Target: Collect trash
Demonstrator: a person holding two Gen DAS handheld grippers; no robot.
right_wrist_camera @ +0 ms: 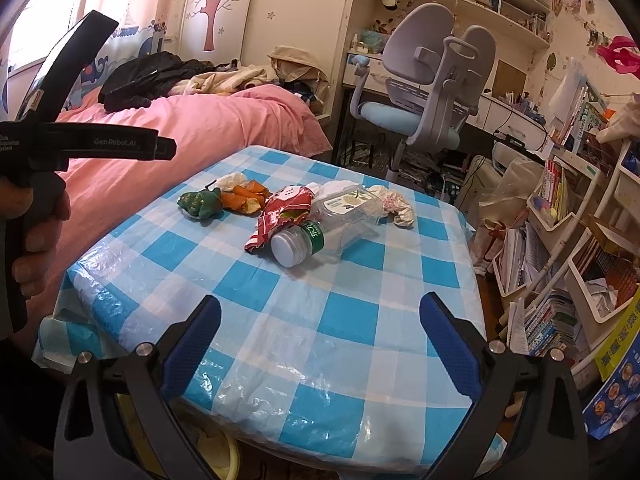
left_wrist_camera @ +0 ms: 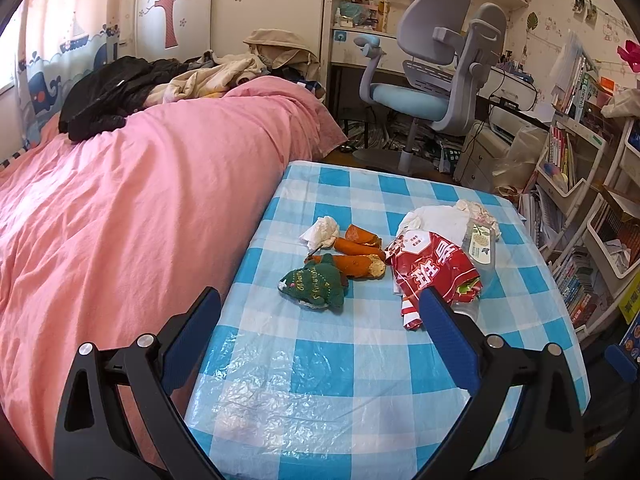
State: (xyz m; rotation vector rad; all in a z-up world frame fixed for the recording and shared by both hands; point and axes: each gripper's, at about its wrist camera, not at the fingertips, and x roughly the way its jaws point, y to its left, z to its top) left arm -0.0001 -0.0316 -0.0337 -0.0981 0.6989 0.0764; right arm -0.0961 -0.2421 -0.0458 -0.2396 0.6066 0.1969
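Note:
Trash lies mid-table on the blue checked tablecloth (left_wrist_camera: 320,360): a crumpled white tissue (left_wrist_camera: 322,231), orange peels (left_wrist_camera: 356,258), a green plush toy (left_wrist_camera: 314,284), a red snack wrapper (left_wrist_camera: 432,266), a clear plastic bottle (left_wrist_camera: 480,246) and white crumpled paper (left_wrist_camera: 440,216). My left gripper (left_wrist_camera: 320,308) is open and empty, just short of the plush toy. My right gripper (right_wrist_camera: 320,312) is open and empty above the table's near part, short of the bottle (right_wrist_camera: 320,226), the wrapper (right_wrist_camera: 280,212), the peels (right_wrist_camera: 244,198) and the plush toy (right_wrist_camera: 200,203).
A pink bed (left_wrist_camera: 120,200) borders the table on the left. A grey and blue desk chair (left_wrist_camera: 432,80) stands behind it. Shelves of books (left_wrist_camera: 580,200) line the right. The left hand-held gripper body (right_wrist_camera: 80,144) shows at the left of the right wrist view.

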